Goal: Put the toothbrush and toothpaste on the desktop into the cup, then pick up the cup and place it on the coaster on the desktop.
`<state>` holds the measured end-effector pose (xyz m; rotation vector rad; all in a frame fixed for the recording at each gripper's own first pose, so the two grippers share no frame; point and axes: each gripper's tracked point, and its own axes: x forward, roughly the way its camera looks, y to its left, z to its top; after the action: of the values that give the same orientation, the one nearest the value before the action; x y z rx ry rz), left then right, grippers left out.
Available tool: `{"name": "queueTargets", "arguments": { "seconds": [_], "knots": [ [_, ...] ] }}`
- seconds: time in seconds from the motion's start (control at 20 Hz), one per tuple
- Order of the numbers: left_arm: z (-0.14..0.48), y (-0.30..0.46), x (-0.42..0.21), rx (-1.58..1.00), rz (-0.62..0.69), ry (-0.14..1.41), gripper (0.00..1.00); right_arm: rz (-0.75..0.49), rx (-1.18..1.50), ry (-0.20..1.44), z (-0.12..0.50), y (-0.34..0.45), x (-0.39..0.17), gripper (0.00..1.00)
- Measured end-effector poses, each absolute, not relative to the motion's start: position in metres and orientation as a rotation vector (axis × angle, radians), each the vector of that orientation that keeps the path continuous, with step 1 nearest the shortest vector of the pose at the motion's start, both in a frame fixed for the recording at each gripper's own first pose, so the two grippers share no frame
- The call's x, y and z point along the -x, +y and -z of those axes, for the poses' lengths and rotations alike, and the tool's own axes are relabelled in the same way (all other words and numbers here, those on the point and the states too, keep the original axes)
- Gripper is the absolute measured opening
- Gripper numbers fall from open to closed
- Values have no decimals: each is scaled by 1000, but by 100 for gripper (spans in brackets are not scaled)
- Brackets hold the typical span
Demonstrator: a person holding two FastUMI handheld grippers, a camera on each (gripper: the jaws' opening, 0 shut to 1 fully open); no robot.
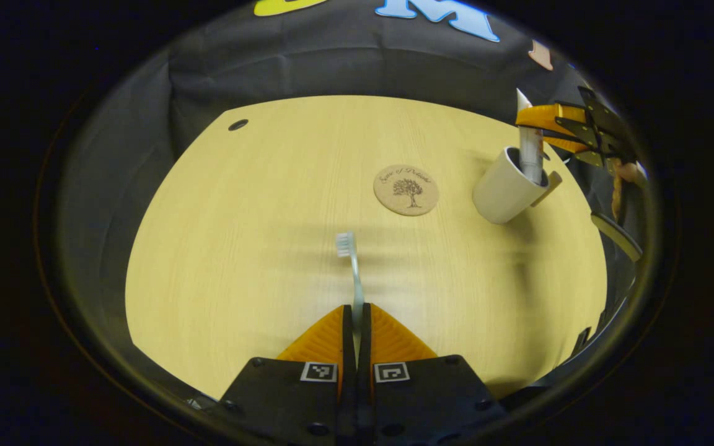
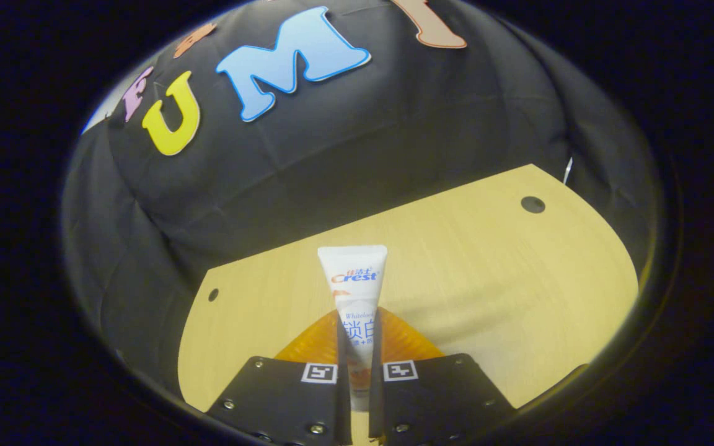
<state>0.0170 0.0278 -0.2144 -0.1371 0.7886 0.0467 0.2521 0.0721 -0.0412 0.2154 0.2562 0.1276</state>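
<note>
My left gripper (image 1: 355, 316) is shut on the handle of a pale toothbrush (image 1: 351, 263), whose white bristle head points away over the wooden desktop (image 1: 239, 248). A round cork coaster (image 1: 406, 189) lies beyond it. At the far right stands a white cup (image 1: 506, 189). The toothpaste tube (image 1: 530, 145) hangs with its lower end inside the cup, and my right gripper (image 1: 546, 127) holds it from the right. In the right gripper view my right gripper (image 2: 357, 334) is shut on the white toothpaste tube (image 2: 354, 279), which stands upright between the fingers.
The desktop (image 2: 487, 260) has small dark cable holes near its back corners (image 1: 238, 124) (image 2: 532, 204). Black cloth walls the booth behind and beside it. A hand (image 1: 626, 176) holds the right gripper at the far right edge.
</note>
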Motion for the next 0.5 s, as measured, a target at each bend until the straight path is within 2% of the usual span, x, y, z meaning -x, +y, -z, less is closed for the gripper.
{"name": "queueTargets", "arguments": {
  "seconds": [0.2, 0.4, 0.5],
  "knots": [
    [210, 29, -18, 143, -52, 789, 8, -141, -209, 246, 48, 71, -249, 13],
    [193, 33, -17, 145, -54, 781, 8, -142, -211, 258, 56, 71, -240, 24],
    [185, 32, -25, 146, -50, 773, 8, -151, -199, 272, 65, 72, -234, 25]
  ]
}}
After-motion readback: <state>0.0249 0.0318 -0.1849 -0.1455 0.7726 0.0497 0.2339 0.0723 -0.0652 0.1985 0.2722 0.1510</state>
